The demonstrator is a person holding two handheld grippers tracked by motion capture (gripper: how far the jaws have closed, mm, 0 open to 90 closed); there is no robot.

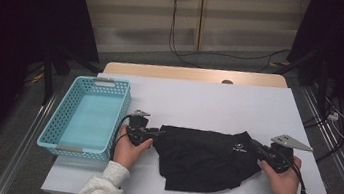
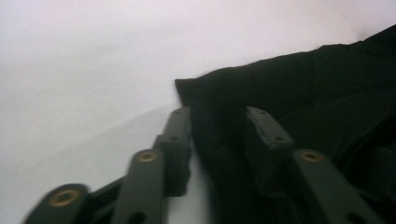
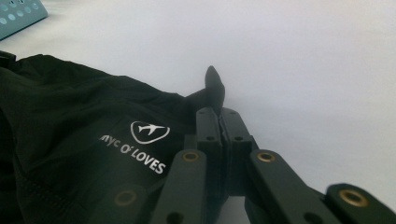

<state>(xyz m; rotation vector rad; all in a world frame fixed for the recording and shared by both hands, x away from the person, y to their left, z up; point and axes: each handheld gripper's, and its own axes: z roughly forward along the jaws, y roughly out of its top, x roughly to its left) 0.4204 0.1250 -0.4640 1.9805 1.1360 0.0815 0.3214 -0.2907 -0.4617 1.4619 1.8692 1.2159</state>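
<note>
A black garment (image 1: 207,157) with a small white logo lies crumpled on the white table (image 1: 209,102), toward the front. My left gripper (image 1: 151,133) is at the garment's left corner. In the left gripper view this gripper (image 2: 219,126) is open, its jaws standing either side of that corner of the black cloth (image 2: 303,84). My right gripper (image 1: 257,148) is at the garment's right corner. In the right gripper view it (image 3: 219,114) is shut on the cloth (image 3: 93,116), and a small tip of fabric sticks up past the jaws. The logo reads "nyc O'LOVES".
A light blue perforated basket (image 1: 94,80) stands empty on the table's left side, just left of my left hand; its corner (image 3: 18,16) shows in the right gripper view. Bare white table lies beyond the garment. Cables run over the floor behind the table.
</note>
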